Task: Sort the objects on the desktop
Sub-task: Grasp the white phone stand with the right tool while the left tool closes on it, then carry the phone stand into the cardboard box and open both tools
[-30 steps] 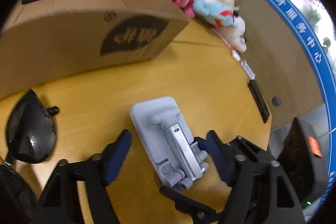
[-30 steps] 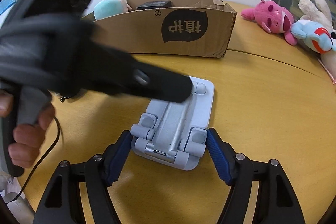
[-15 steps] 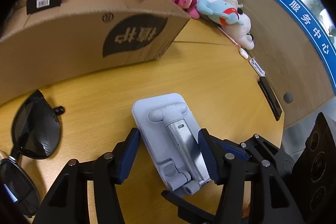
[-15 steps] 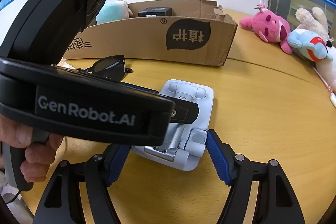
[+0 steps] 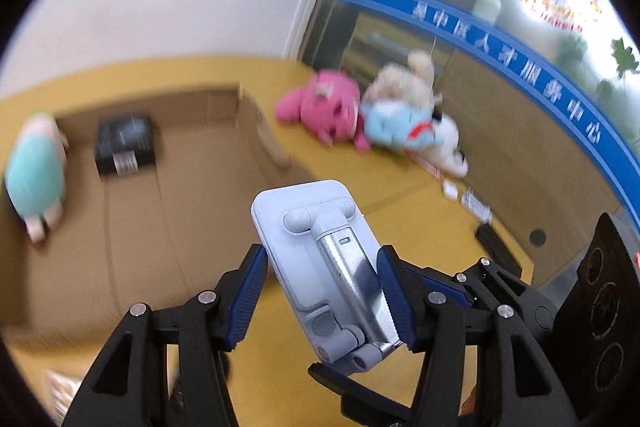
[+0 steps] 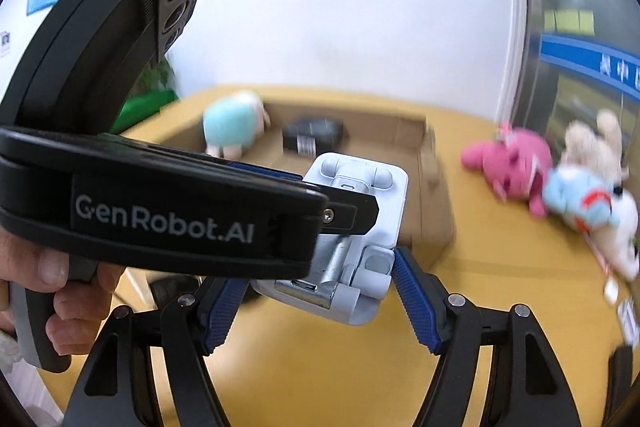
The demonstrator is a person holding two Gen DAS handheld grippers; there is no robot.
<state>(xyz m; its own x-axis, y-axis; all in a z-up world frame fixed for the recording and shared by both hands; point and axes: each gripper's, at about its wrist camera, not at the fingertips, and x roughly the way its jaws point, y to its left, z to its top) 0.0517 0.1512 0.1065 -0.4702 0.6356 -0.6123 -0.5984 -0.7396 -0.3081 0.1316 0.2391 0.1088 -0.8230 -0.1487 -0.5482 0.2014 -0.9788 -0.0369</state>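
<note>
My left gripper [image 5: 326,287] is shut on a pale grey folding phone stand [image 5: 316,235] and holds it in the air, by the near wall of an open cardboard box [image 5: 168,211]. In the right wrist view the stand [image 6: 360,227] hangs in front of the box [image 6: 424,203], with the left gripper's black body across it. My right gripper [image 6: 320,303] is open just below the stand, its blue pads on either side and apart from it. The box holds a teal plush [image 5: 36,171] and a small black box [image 5: 124,143].
Pink [image 5: 324,111], beige [image 5: 404,83] and blue-white [image 5: 408,131] plush toys lie on the yellow table [image 5: 400,195] to the right of the box. Small items lie along the table's right edge [image 5: 480,211]. A white wall stands behind.
The left gripper closed on the phone stand and lifted it off the table, up towards the box. The right gripper stayed open and rose with it. The sunglasses left view.
</note>
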